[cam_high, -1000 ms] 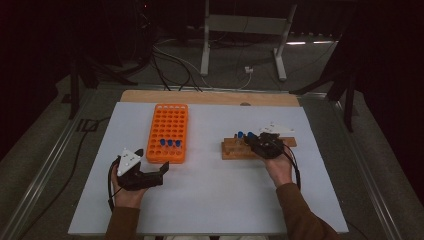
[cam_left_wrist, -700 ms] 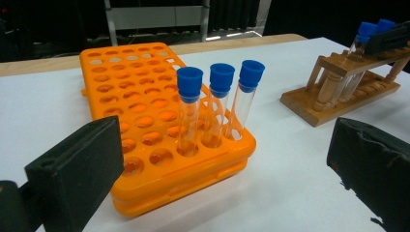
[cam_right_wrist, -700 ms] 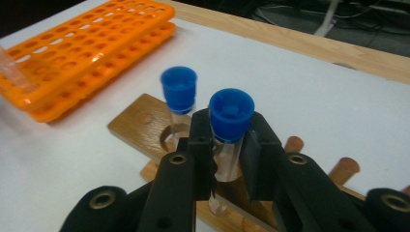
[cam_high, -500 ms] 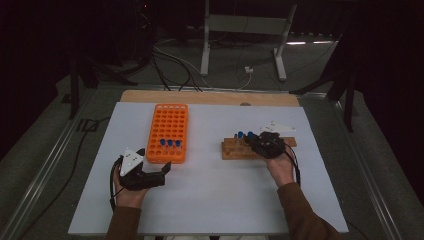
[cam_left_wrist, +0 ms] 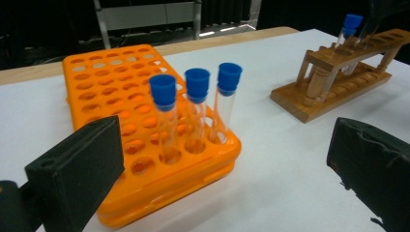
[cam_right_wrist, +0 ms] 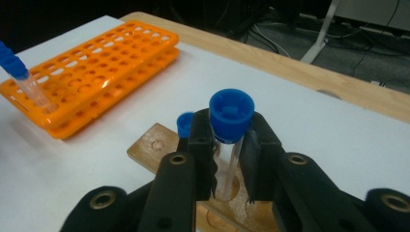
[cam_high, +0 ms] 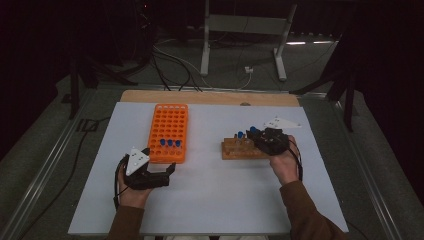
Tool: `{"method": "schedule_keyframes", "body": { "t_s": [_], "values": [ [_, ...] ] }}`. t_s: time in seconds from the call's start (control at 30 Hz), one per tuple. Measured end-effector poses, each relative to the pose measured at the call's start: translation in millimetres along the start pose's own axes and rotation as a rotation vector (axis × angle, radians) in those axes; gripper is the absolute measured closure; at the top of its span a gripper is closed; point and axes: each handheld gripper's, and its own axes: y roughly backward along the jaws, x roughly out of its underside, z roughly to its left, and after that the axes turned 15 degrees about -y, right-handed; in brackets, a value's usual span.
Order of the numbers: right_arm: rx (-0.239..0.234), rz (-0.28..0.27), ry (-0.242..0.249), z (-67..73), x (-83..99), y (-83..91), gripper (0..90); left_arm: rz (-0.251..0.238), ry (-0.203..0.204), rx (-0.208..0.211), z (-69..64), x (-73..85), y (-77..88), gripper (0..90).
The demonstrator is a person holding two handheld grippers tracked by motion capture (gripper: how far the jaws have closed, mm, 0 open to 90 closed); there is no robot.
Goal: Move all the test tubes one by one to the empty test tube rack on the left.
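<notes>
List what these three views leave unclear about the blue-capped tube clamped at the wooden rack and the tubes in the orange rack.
- Clamped clear blue-capped tube: its lower end, in the right gripper view, is hidden by the right gripper.
- Light wooden tube rack: in the high view its holes are too small to count.
- Orange plastic grid rack: in the right gripper view the left edge cuts off its tubes.

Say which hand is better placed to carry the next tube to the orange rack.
Right: the right gripper is clamped on a tube over the wooden rack; the left gripper is open, holding nothing.
</notes>
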Motion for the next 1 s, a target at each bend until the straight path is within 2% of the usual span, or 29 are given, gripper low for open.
{"method": "schedule_keyframes", "body": {
  "t_s": [0.2, 0.53, 0.77, 1.0],
  "values": [
    [-0.005, -0.022, 0.007, 1.6, -7.4, 9.8, 76.8, 0.014, -0.024, 0.016, -5.0, -8.0, -6.6, 0.8],
    [-0.015, -0.047, 0.022, 3.7, -13.5, 24.8, 76.8, -0.010, -0.044, 0.045, -12.5, -25.7, -12.5, 0.8],
    [-0.030, -0.048, 0.051, 11.9, -16.5, 32.0, 76.8, -0.028, -0.055, 0.067, -19.7, -35.2, -18.5, 0.8],
    [-0.058, -0.033, 0.075, 23.3, -13.6, 31.6, 76.8, -0.047, -0.065, 0.095, -28.4, -43.1, -25.4, 3.0]
  ]
}}
